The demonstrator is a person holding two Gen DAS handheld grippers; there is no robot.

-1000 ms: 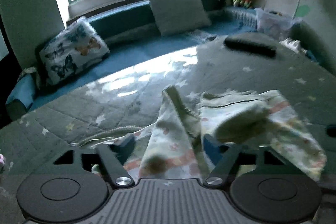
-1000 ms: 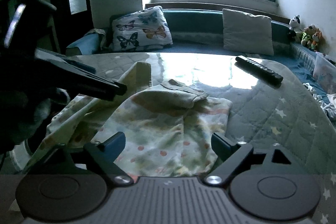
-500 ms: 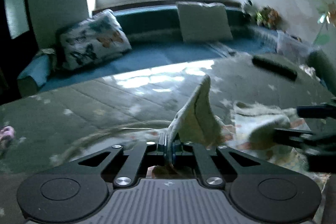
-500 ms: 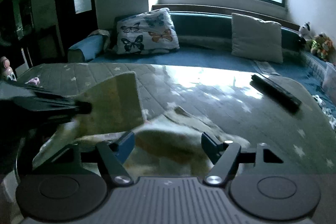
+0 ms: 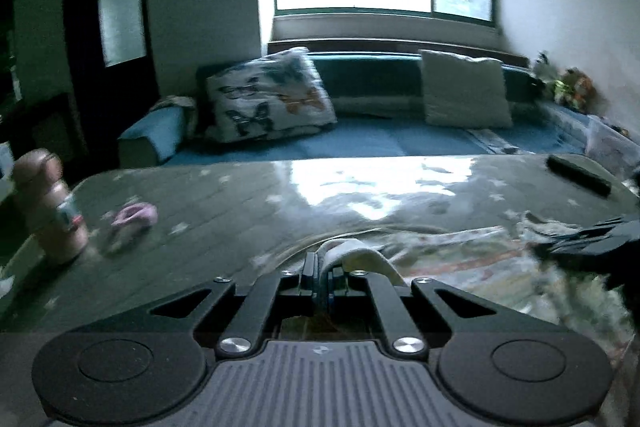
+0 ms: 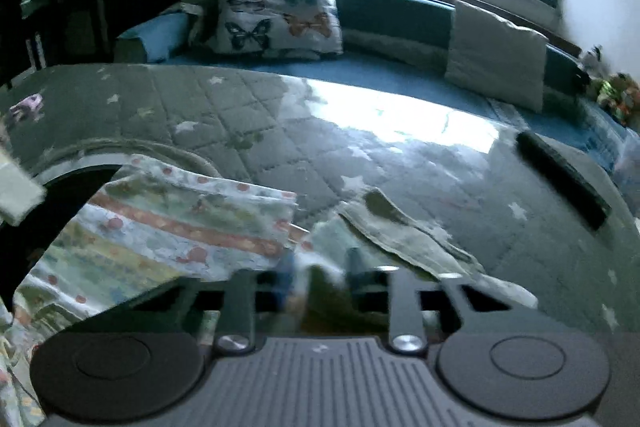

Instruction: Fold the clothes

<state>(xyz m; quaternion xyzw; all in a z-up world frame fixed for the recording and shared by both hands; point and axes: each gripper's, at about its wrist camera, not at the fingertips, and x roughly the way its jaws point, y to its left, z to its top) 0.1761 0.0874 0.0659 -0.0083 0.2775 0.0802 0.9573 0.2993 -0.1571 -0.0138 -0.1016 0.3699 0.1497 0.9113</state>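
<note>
So the quilted star mat (image 6: 248,131) is where it's all being done, and the printed garment (image 6: 168,227) is spread out across it now instead of being held up in a peak like half a second back. The fabric has been pulled out flat and wide between the two tools, which probably means the cloth is being straightened for the next fold rather than a fold being finished.

The left gripper (image 5: 323,269) is clamped tight on a cream edge of the garment, with a little loop of cloth poking up past the tips. It was wide open a second ago, so that grab is fresh.

The right gripper (image 6: 320,267) has been narrowed a lot compared to before, and cloth sits between the fingers, but it's blurred, so whether it's fully pinched can't be told.

The remote (image 6: 564,179) and the pink bottle (image 5: 52,211) are parked well apart from the garment.
</note>
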